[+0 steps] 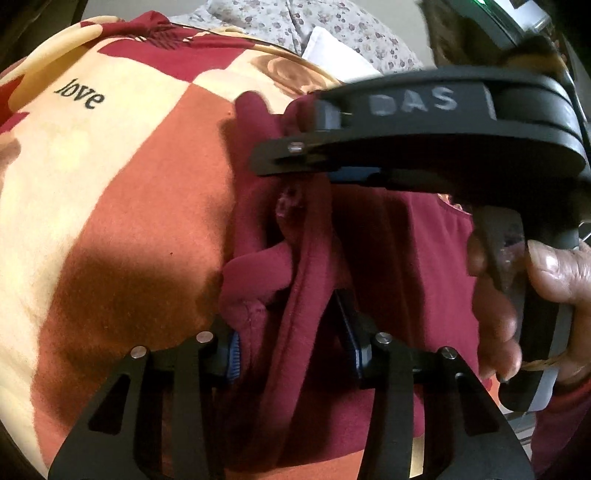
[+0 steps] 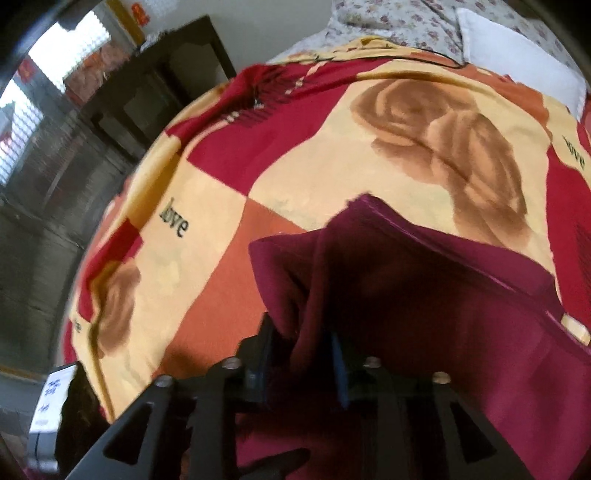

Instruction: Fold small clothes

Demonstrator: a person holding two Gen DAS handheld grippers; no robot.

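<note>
A dark red garment lies bunched on a patterned blanket. My left gripper is shut on a thick fold of the garment near the camera. My right gripper comes in from the right above the cloth, held by a hand, and pinches the garment's far edge. In the right wrist view the right gripper is shut on a fold of the garment, which spreads away to the right over the blanket.
The blanket covers a bed, with a floral sheet and a white pillow at the far end. A dark cabinet stands beyond the bed's left edge. A white labelled box sits at the lower left.
</note>
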